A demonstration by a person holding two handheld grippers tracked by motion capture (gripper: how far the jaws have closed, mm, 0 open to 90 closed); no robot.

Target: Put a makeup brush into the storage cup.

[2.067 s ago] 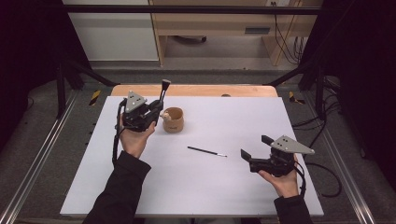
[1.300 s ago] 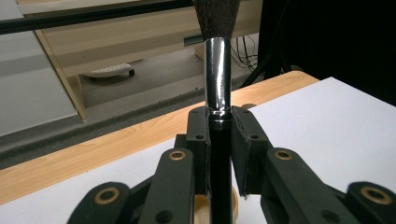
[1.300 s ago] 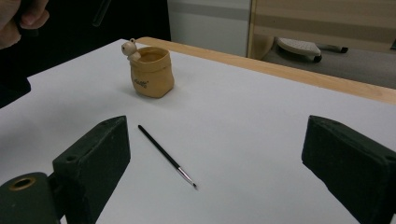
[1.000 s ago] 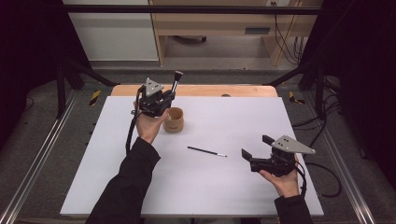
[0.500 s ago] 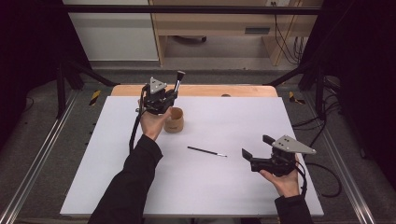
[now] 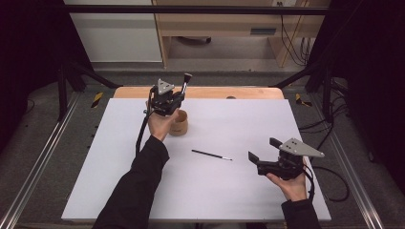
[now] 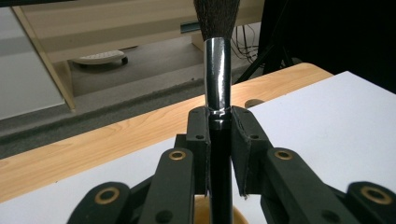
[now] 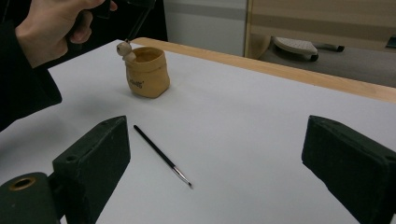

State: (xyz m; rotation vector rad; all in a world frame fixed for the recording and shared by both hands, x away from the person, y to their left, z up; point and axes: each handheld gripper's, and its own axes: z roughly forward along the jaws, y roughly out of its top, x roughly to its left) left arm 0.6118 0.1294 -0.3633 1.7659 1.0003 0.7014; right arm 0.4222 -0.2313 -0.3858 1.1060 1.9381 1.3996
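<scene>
My left gripper (image 6: 177, 98) is shut on a thick brush (image 6: 185, 82) and holds it upright, dark bristles on top. In the left gripper view the jaws clamp its black handle just below the silver ferrule (image 7: 218, 70). The brush's pale lower end (image 8: 123, 48) hangs at the rim of a small tan cup (image 6: 179, 125), and the holding hand is just left of the cup. A thin black brush (image 6: 211, 154) lies flat on the white table (image 6: 239, 200) between the cup and my right gripper (image 6: 263, 149). That gripper is open near the right front, with nothing between its pads (image 8: 93, 158).
A wooden strip (image 6: 248, 92) runs along the table's far edge. Metal frame rails (image 6: 43, 157) flank both sides and cables (image 6: 334, 167) trail at the right. A wooden shelf unit (image 6: 219, 24) stands beyond the table.
My left gripper carried the thick brush rightward from beside the cup to above it, then lowered it a little. The right gripper and the thin brush stayed put.
</scene>
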